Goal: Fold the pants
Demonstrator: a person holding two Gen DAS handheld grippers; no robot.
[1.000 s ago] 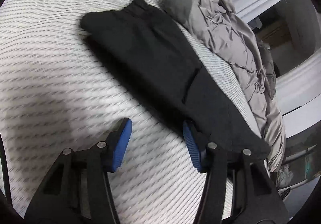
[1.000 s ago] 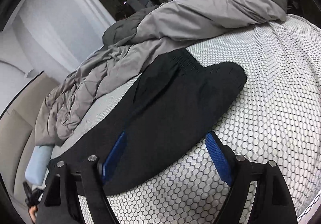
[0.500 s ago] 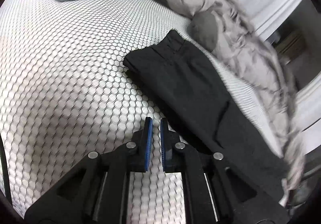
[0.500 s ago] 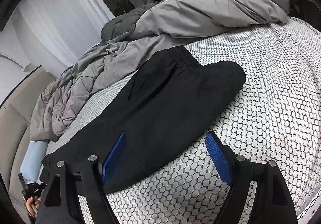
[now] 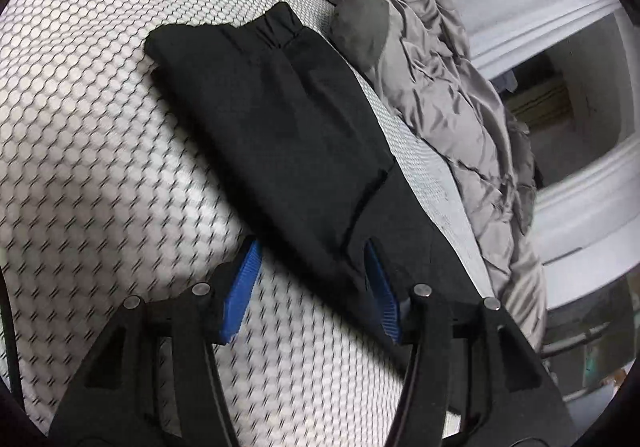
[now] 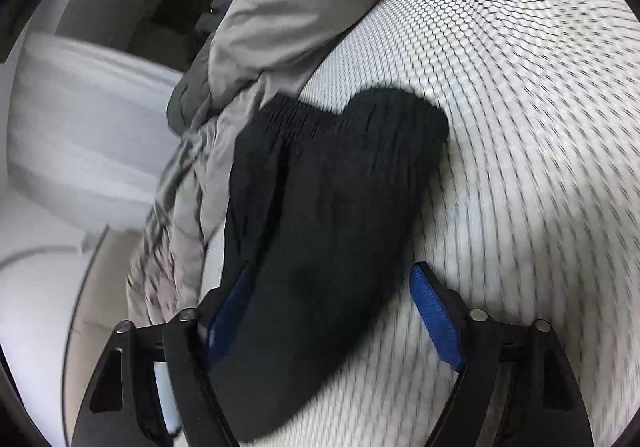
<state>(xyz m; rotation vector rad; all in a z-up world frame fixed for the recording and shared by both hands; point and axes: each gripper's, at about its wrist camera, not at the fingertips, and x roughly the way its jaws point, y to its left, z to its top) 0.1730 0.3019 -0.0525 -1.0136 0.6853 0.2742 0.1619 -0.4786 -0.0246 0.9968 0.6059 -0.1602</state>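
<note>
Both pairs of jaws stand spread. On my left gripper [image 5: 310, 287] they are opening, with the lower edge of the black pants [image 5: 280, 119] lying between the blue pads [image 5: 240, 291], unpinched. On my right gripper [image 6: 332, 315] they are closing, straddling the pants [image 6: 320, 215] without pressing them. In the left view the pants run from upper centre to lower right across the honeycomb-patterned bed [image 5: 80, 135], elastic waistband at the top. A rumpled grey duvet [image 5: 440, 59] lies just beside them, toward the upper right.
</note>
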